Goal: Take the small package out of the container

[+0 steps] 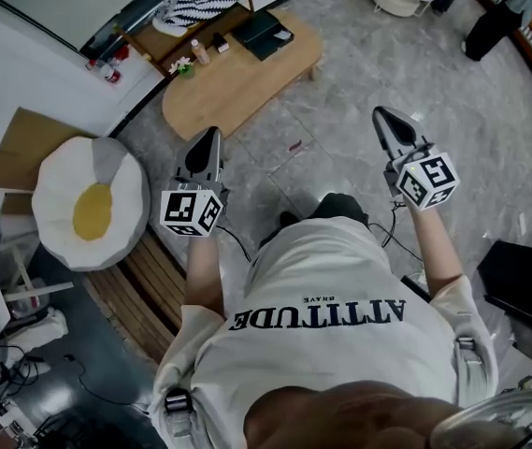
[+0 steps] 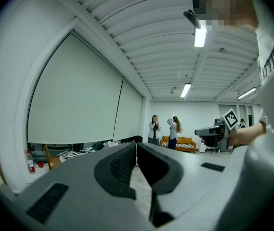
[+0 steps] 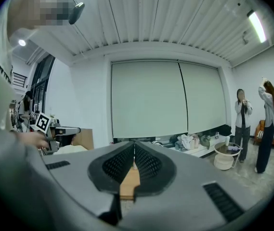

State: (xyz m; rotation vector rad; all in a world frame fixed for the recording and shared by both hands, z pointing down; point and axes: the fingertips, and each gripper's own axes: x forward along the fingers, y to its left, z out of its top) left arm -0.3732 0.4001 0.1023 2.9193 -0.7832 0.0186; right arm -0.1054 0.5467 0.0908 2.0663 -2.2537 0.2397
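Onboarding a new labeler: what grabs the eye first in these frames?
The fried-egg-shaped cushion at the head view's left stands out most. Next come the left gripper and right gripper, both shut and empty, held out level toward a low wooden table. No small package or container can be made out.

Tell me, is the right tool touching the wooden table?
Apart. In the head view, a stretch of grey floor shows between the right tool and the wooden table.
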